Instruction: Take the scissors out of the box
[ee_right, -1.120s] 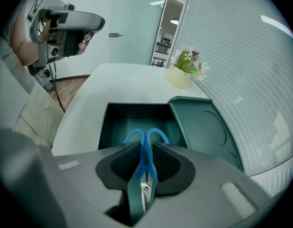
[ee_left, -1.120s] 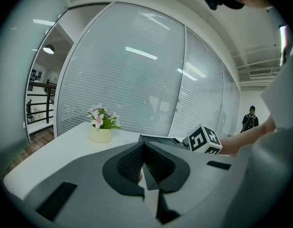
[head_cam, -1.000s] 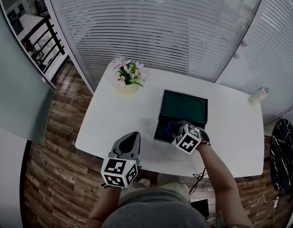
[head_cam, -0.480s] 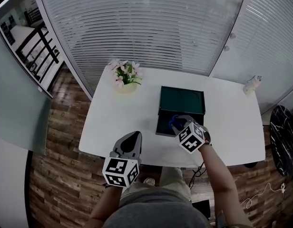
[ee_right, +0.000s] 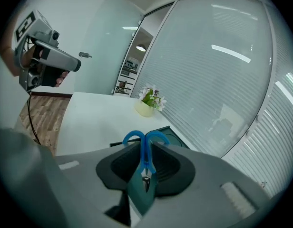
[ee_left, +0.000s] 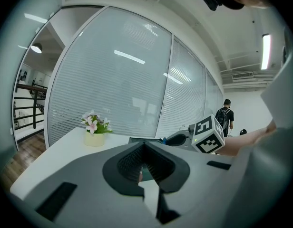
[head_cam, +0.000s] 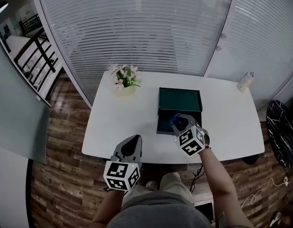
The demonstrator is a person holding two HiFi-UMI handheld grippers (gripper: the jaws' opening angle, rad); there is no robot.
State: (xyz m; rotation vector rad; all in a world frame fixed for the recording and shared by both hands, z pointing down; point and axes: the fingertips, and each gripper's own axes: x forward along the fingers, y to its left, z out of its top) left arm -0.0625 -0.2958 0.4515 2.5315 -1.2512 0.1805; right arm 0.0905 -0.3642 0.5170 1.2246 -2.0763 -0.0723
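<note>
Scissors [ee_right: 145, 148] gripped in right gripper [head_cam: 179, 121] jaws, judged lifted clear above box [head_cam: 180, 99] near surface [head_cam: 118, 122] front edge; set-down outstanding. Left gripper [head_cam: 135, 139] jaws closed, empty.

The scissors [ee_right: 145, 148] have bright blue loop handles and sit clamped between the jaws of the right gripper [ee_right: 145, 144], pinched at the shanks with the two loops side by side, pointing away from the gripper; the blades are closed and mostly hidden. In the head view the scissors [head_cam: 175, 120] hang over the front part of the box [head_cam: 180, 101], right of the vase of flowers [head_cam: 125, 82] and nearer the person. The box is dark green and flat, and it lies open on the white table [head_cam: 118, 127]. Its lid stands up at the far side, well apart from the vase, to its right.
</note>
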